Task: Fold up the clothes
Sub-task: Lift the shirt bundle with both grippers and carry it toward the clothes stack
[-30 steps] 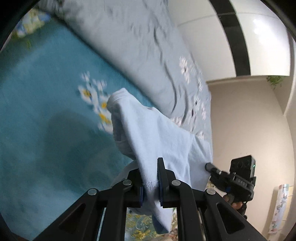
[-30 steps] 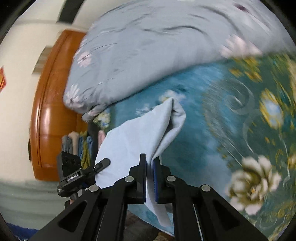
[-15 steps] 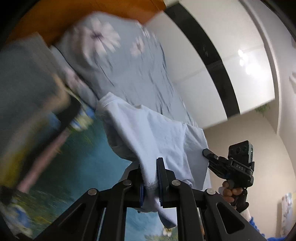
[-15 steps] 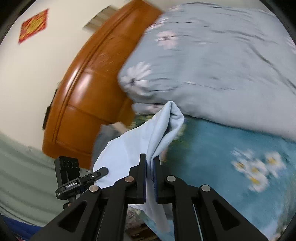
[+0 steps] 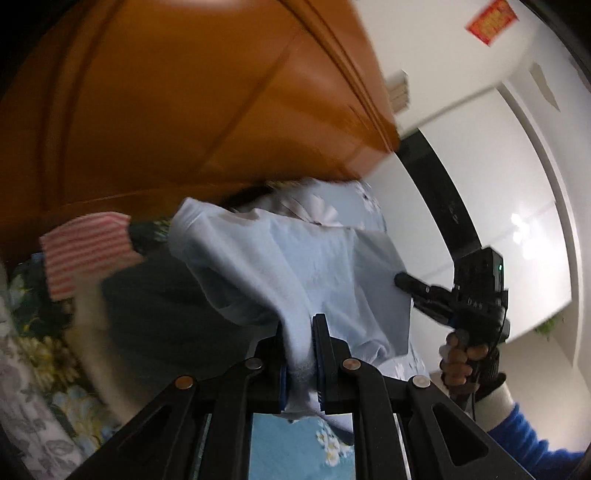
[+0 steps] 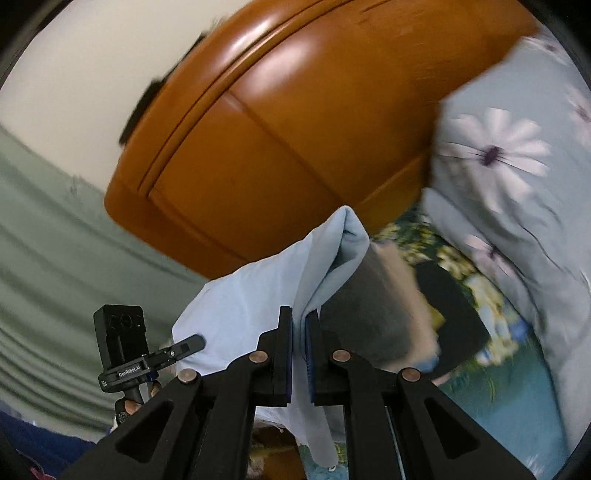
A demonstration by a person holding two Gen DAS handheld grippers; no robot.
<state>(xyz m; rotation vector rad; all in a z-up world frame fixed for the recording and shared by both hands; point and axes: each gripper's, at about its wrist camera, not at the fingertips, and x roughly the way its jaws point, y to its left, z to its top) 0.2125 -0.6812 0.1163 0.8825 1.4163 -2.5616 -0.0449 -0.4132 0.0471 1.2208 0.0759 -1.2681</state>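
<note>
left gripper [image 5: 299, 325]: jaws nearly closed, pinching pale blue cloth [image 5: 295, 266] | right gripper [image 6: 298, 317]: jaws nearly closed, pinching the same cloth | right hand [image 5: 461, 354]: fingers wrapped round its handle, right of cloth, blue sleeve [image 5: 524, 439]

- "GenRobot.AI" is printed in white on the base of the left hand-held gripper [image 6: 184, 345], seen in the right wrist view.
- "DAS" is read on the right hand-held gripper [image 5: 410, 284].
- The red wall sign [image 5: 490, 20] is too blurred to be read.
</note>
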